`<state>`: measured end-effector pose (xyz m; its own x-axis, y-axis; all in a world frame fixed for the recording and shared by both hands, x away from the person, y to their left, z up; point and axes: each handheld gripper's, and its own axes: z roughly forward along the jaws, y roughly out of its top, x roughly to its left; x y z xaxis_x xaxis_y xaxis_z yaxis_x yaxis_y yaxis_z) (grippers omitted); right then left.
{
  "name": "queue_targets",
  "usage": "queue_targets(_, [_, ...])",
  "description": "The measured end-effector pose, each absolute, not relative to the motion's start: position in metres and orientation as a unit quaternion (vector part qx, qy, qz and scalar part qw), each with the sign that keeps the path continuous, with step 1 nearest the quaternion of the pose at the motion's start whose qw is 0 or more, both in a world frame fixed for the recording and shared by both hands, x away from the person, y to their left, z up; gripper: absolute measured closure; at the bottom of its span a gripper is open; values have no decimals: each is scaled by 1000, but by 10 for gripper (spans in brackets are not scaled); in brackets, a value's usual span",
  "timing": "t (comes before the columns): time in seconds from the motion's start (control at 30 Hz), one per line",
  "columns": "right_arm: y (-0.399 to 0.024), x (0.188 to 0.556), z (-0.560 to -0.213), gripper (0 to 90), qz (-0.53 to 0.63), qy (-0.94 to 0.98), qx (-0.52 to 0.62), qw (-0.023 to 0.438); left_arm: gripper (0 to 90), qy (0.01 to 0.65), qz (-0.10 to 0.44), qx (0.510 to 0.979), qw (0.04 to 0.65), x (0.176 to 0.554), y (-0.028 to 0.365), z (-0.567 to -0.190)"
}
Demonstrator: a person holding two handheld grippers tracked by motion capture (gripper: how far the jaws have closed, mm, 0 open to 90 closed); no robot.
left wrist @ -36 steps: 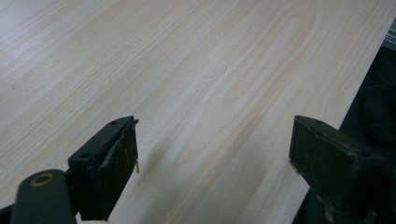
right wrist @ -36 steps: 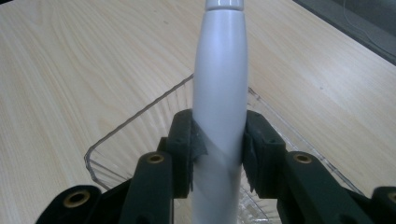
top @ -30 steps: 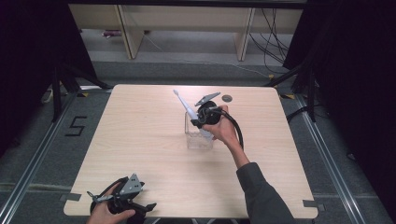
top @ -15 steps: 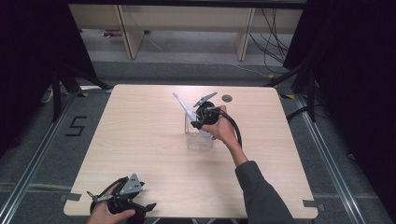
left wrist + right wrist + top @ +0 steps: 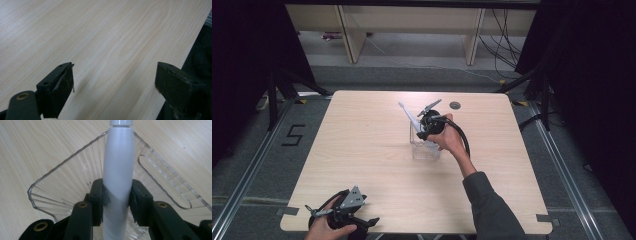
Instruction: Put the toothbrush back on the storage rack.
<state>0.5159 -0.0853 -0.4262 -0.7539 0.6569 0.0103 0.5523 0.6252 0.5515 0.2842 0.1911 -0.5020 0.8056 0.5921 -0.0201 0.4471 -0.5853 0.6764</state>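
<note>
Toothbrush (image 5: 117, 170) handle, pale grey and smooth, stands clamped between the jaws of my right hand-held gripper (image 5: 117, 195), with a clear plastic container (image 5: 62, 185) around and behind it. My left hand-held gripper (image 5: 343, 214) rests at the near edge of the tabletop (image 5: 362, 150), jaws spread wide with nothing between them. That tabletop is light wood with a fine grain. Toward the middle, the container stands on it, and the toothbrush slants up out of it, head pointing away to the left. A small dark round disc (image 5: 455, 105) lies near the far edge. Beyond are grey floor, pale shelving (image 5: 412, 30), loose cables and black drapes at both sides.
</note>
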Motion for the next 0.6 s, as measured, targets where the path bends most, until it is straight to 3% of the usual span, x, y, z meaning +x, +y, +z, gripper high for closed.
queue_targets(0.33, [-85,519,-430,659,276,904,309,102,148,296,105,883,349,284,191,-502])
queue_targets(0.6, [-89,516,-422,575,304,894,315,101,148,295,105,884,347,284,191,-502])
